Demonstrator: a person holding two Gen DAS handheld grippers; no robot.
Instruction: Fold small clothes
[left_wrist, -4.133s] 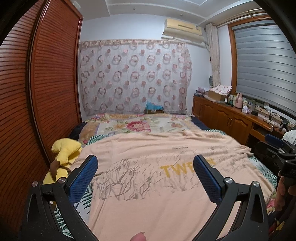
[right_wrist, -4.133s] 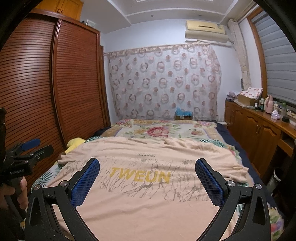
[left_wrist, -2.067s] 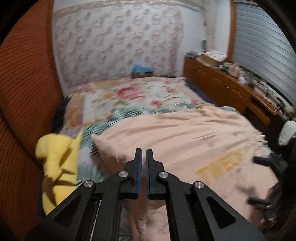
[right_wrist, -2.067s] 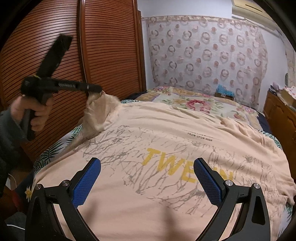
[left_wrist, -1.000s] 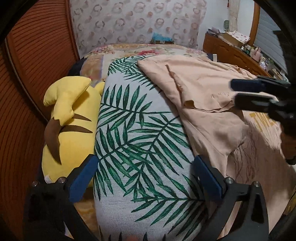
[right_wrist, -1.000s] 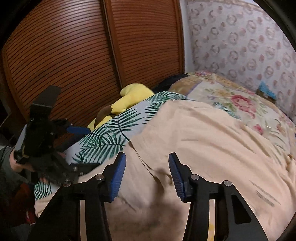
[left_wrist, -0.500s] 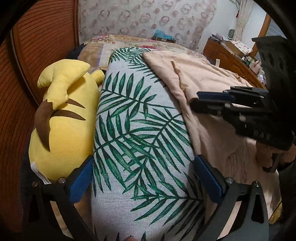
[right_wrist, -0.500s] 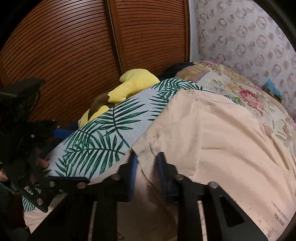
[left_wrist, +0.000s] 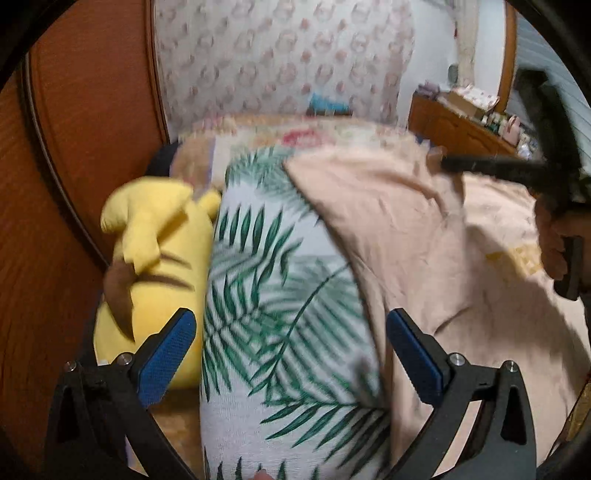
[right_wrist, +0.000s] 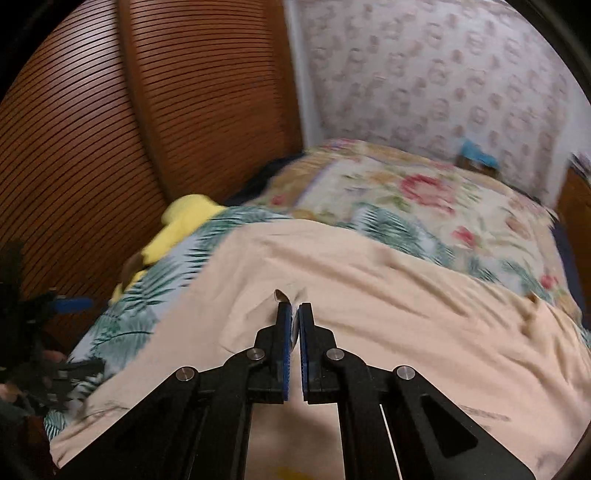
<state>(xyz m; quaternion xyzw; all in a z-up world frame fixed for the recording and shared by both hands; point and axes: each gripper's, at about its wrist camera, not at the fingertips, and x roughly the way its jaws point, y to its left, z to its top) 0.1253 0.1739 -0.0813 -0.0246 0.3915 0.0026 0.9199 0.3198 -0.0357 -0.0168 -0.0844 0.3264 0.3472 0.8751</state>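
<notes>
Blur smears both views; right gripper (right_wrist: 294, 314), now clamped, seemingly pinches the shirt (right_wrist: 388, 295); left gripper (left_wrist: 290, 354) stays wide

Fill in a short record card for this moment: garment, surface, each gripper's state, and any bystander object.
garment: peach T-shirt, spread on the bed, left side folded inward
surface: palm-leaf cover over a floral quilt
left gripper: open, over the palm-leaf cover, holding nothing
right gripper: shut on a pinch of the peach T-shirt
bystander: yellow plush toy beside the cover, by the wooden wardrobe
</notes>
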